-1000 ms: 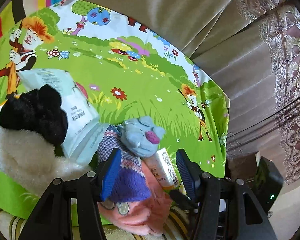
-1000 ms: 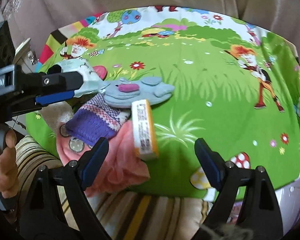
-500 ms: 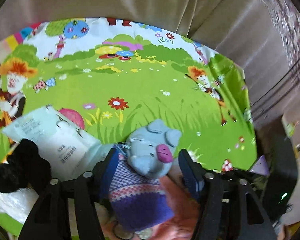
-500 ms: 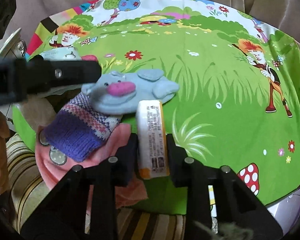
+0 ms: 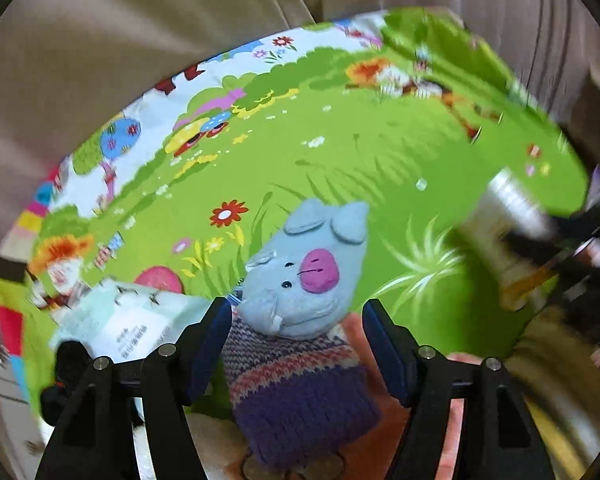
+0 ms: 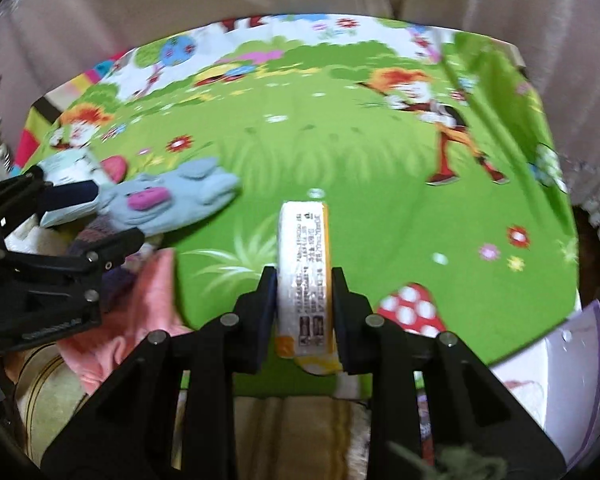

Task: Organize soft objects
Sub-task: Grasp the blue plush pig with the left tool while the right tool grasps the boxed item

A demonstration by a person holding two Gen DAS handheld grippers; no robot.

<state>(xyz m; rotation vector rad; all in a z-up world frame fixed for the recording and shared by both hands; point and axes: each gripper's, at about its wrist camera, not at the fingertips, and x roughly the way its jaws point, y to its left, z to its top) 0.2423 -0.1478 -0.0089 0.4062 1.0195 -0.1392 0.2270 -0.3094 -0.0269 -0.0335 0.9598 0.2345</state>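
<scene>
Cartoon-print surface (image 6: 340, 168): right tool (image 6: 304, 300) clamps the tissue pack (image 6: 305, 268); left tool (image 5: 296, 344), jaws just widening, loosely straddles the pig sock (image 5: 300, 320)

Soft, even light, no hard shadows. Both fisheye views bow at the rims; motion blur smears the left view, perhaps worst toward three o'clock.

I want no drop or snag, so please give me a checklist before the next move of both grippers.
1. Right gripper shut on the pack: ok.
2. Pack clear of the pig sock: ok.
3. Left gripper around the sock: ok, its jaws have just been opening.
4. Left pads pressing the sock: not ok, gaps show.
5. Pink cloth free of the sock: cannot tell.
</scene>
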